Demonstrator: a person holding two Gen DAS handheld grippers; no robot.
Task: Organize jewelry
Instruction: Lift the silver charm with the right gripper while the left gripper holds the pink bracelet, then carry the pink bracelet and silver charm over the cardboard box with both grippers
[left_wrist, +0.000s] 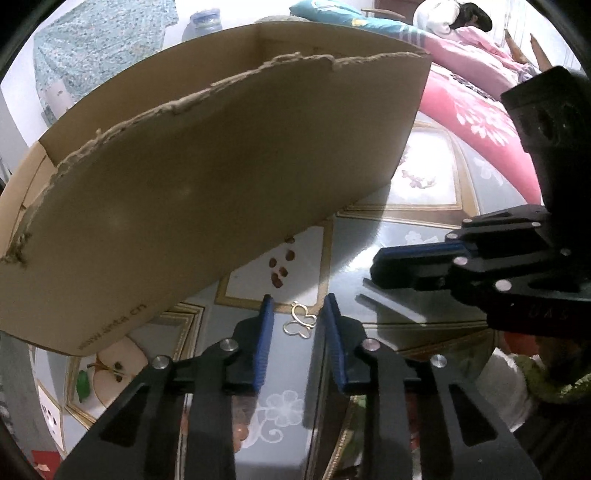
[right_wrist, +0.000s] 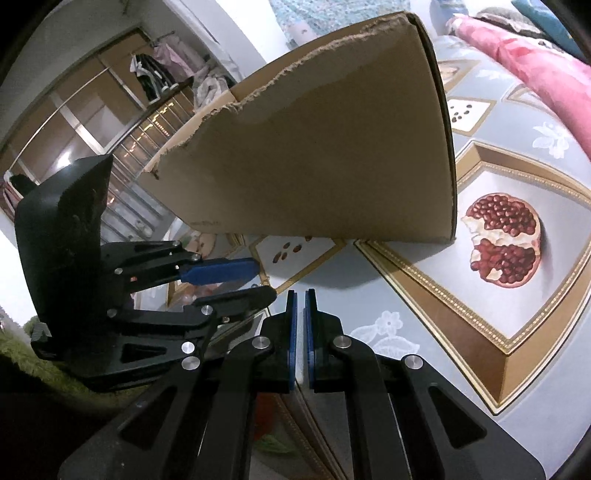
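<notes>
Because the gold butterfly charm (left_wrist: 300, 322) at twelve o'clock between the parted left gripper (left_wrist: 299, 314) looks thin, light and slippery on the glass tabletop (left_wrist: 399, 229), pinch its wings.

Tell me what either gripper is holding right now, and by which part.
Nothing. The left gripper has open jaws either side of a gold butterfly-shaped piece on the table; the right gripper is nearly closed and empty.

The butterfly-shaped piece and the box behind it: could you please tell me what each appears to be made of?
The butterfly-shaped piece looks like thin gold-toned metal wire, shiny, with open outlined wings; whether it is plated cannot be told. The box looks like matte brown corrugated cardboard, with a ragged torn top edge and a printed web address.
</notes>
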